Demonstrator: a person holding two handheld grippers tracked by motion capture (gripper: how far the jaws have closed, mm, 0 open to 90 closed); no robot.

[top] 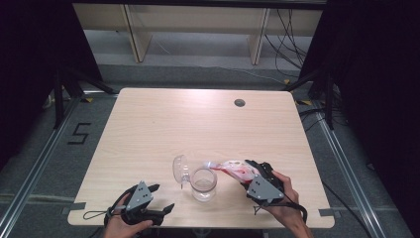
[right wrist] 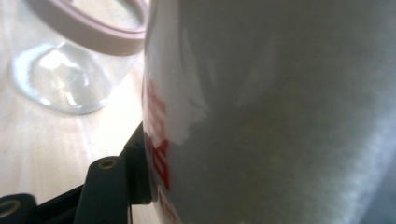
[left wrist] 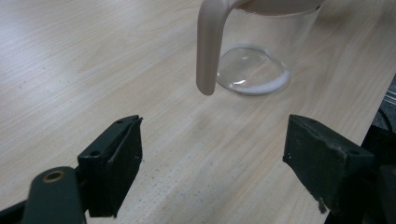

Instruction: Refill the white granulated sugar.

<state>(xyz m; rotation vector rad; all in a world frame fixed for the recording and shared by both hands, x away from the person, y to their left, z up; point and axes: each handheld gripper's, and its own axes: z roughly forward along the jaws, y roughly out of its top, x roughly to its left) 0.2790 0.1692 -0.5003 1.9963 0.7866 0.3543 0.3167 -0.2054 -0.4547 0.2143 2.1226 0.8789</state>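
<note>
Jar (top: 204, 184) near the table (top: 163, 124) front edge, open lid (top: 179, 168) at its left, pouch (top: 236, 170) tilted at its right, right gripper (top: 251, 171) clamping the pouch.

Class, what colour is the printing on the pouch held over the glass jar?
Red on the pouch, clearest in the right gripper view.

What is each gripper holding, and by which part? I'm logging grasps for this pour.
The right gripper holds a white, red-printed bag by its rear end, its mouth toward the glass jug. The left gripper holds nothing.

We note a light wood table (top: 163, 124) with a round grommet hole (top: 239, 102) toward 1 o'clock. Beyond 12 o'clock, pale shelving (top: 198, 22); cables (top: 292, 44) trail at 2 o'clock.
</note>
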